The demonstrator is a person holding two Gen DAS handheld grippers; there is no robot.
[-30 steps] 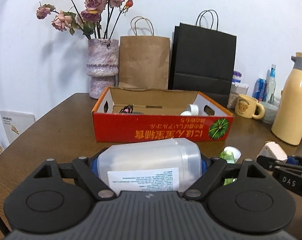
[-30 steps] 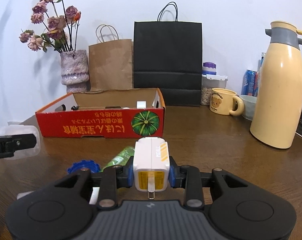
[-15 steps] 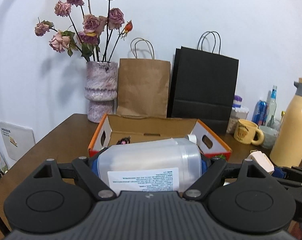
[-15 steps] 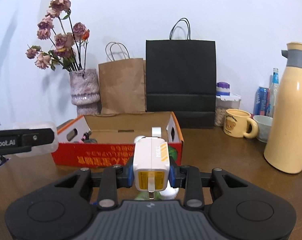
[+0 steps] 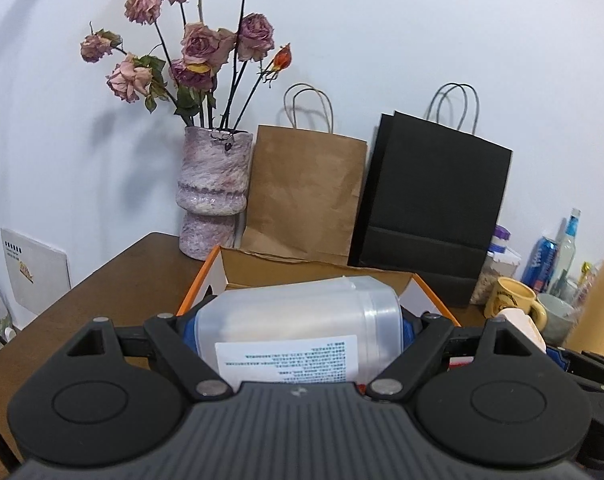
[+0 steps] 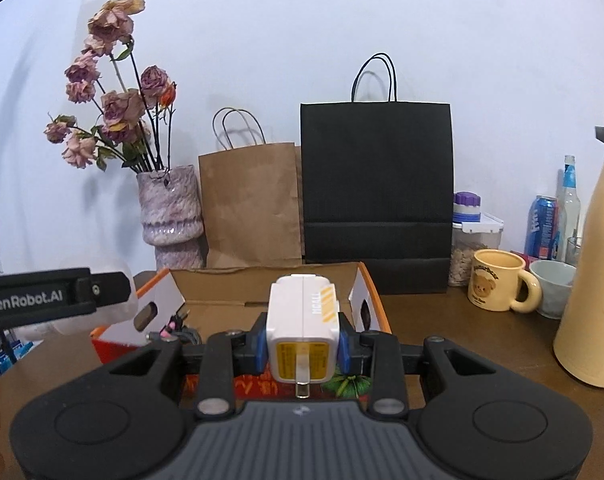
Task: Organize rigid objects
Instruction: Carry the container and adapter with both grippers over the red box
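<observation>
back wall: vase (image 6: 169,216) with dry roses (image 5: 205,46), brown paper bag (image 6: 249,204), black paper bag (image 6: 376,196) | right side: yellow bear mug (image 6: 496,286), tall yellow jug (image 6: 598,264), blue can (image 6: 542,226) | all on brown worktop (image 6: 482,344)

- The plastic jar (image 5: 297,320) hides most of the inside of the cardboard box (image 5: 318,268).
- The yellow thermos (image 6: 594,264) is cut by the right edge.
- The jar's label print is too small to read.

wrist fisheyes facing the wall, sharing box (image 5: 430,285), bags (image 6: 376,196)
</observation>
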